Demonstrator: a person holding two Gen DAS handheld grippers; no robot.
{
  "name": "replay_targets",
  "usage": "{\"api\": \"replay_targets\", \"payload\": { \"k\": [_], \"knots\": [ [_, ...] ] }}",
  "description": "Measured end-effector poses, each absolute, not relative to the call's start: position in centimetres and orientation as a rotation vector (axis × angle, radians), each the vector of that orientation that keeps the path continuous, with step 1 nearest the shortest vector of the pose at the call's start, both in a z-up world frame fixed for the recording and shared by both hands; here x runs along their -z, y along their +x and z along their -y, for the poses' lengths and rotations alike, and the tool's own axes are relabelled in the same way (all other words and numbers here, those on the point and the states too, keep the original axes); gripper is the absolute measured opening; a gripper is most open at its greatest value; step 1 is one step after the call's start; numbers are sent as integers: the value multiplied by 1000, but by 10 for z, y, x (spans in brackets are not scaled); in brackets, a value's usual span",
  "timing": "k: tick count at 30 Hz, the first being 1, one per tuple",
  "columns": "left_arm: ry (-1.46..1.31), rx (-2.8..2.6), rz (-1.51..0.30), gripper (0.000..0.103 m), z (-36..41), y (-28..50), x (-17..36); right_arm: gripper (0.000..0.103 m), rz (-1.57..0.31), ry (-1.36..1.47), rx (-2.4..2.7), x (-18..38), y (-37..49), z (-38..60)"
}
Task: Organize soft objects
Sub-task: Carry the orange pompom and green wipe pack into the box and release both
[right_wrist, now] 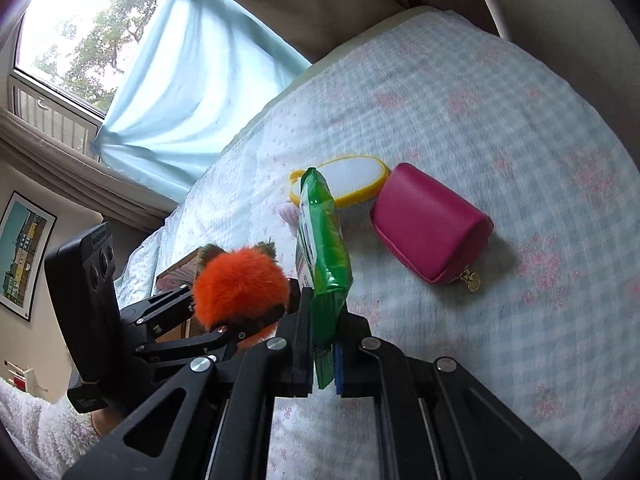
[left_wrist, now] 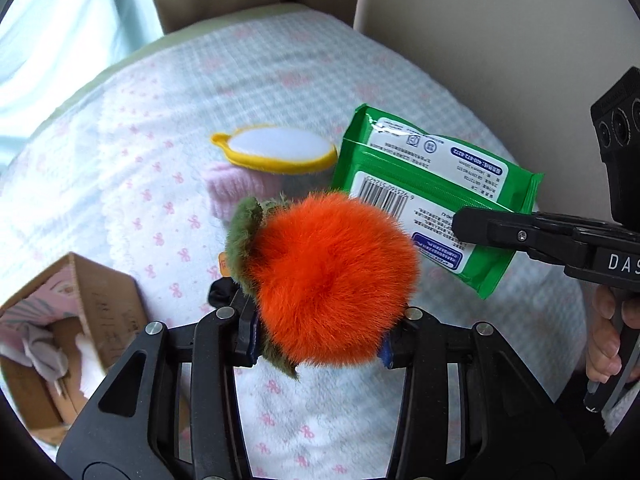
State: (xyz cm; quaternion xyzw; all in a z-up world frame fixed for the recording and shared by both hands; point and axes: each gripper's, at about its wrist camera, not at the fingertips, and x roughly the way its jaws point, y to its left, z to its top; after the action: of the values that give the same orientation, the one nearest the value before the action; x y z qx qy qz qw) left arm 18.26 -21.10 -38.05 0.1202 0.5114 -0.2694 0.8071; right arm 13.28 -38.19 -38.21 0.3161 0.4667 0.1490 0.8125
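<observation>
My left gripper (left_wrist: 320, 332) is shut on a fluffy orange plush fruit (left_wrist: 332, 280) with green leaves, held above the bed; it also shows in the right wrist view (right_wrist: 240, 288). My right gripper (right_wrist: 324, 344) is shut on a green wet-wipes pack (right_wrist: 322, 256), held on edge above the bed; the pack also shows in the left wrist view (left_wrist: 432, 196), with the right gripper's finger (left_wrist: 520, 236) across it. A yellow-rimmed white pad (left_wrist: 276, 150) lies on a pale pink soft item (left_wrist: 232, 192). A magenta pouch (right_wrist: 430, 222) lies on the bed.
A cardboard box (left_wrist: 76, 320) with soft cloths inside stands at the left on the bed. The bedspread (right_wrist: 500, 120) is checked with pink bows. A beige headboard (left_wrist: 480, 40) and a blue curtain (right_wrist: 180, 92) lie beyond.
</observation>
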Motion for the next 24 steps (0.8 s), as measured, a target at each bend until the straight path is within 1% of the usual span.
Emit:
{"api": "replay_targets", "payload": {
  "k": [5, 14, 19, 24],
  "knots": [
    [170, 534, -1032, 38, 184, 170, 316, 7, -954, 596, -312, 324, 125, 377],
    [15, 410, -951, 38, 113, 158, 218, 7, -881, 415, -356, 215, 126, 329],
    [-26, 348, -920, 38, 58, 154, 184, 7, -859, 300, -414, 172, 131, 281],
    [-64, 294, -920, 38, -7, 155, 168, 7, -866, 269, -479, 156, 139, 224]
  ]
}}
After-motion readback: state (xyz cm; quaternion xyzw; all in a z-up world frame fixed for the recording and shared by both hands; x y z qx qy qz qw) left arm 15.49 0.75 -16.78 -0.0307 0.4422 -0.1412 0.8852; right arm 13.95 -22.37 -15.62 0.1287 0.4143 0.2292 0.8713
